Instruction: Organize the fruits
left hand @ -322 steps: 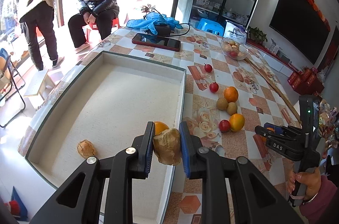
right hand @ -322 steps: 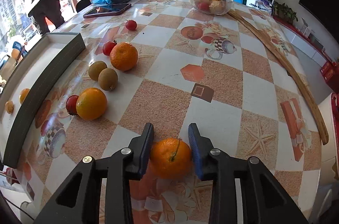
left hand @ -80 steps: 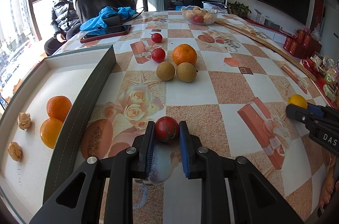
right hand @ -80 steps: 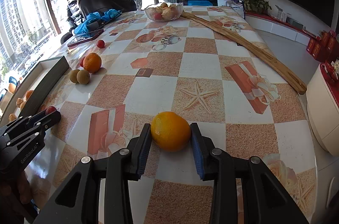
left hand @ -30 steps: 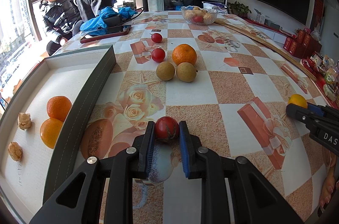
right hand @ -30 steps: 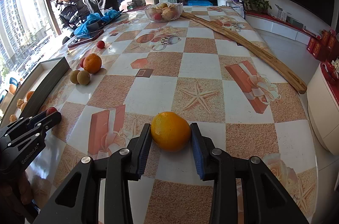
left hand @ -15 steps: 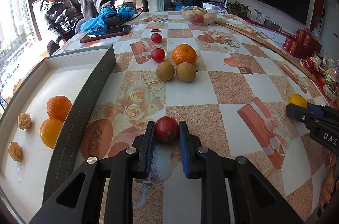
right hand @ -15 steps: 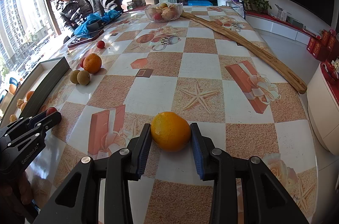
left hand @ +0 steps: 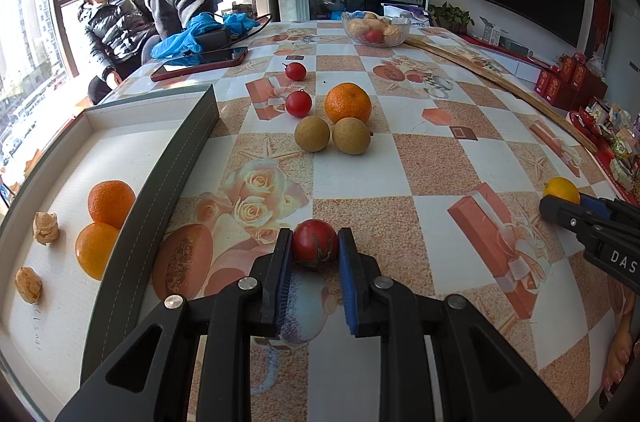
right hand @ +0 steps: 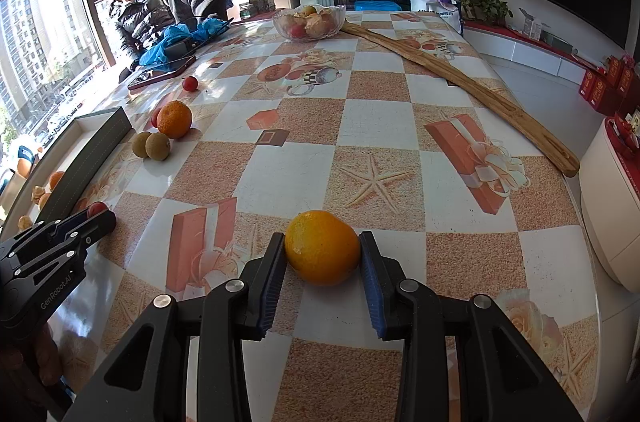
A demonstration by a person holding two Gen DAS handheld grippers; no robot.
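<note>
Ok so rn your left gripper (left hand: 314,248) is clamped on a small red tomato (left hand: 314,244), both blue pads touching its sides, fruit sitting right at the tablecloth (left hand: 436,158) surface. Your right gripper (right hand: 322,254) is pinched on a yellow-orange citrus (right hand: 322,247), pads pressed to both sides, also low on the cloth; in the left cam you can see that one at approx 3 o'clock, near the table edge.

The tray (left hand: 176,158) is at your 9 o'clock w/ its dark wall just beside the left gripper. Inside: two oranges (left hand: 111,202) touching each other, plus two walnut-looking things (left hand: 45,228) further left, can't tell exactly what they are tbh.

Loose stuff at 12 o'clock from the left cam: two brownish round fruits (left hand: 312,133) side by side, a mandarin (left hand: 347,102) just behind them, and two more small tomatoes (left hand: 298,103) further back. Glass bowl (left hand: 376,28) of fruit way at the far end, phone (left hand: 200,63) at approx 11.
</note>
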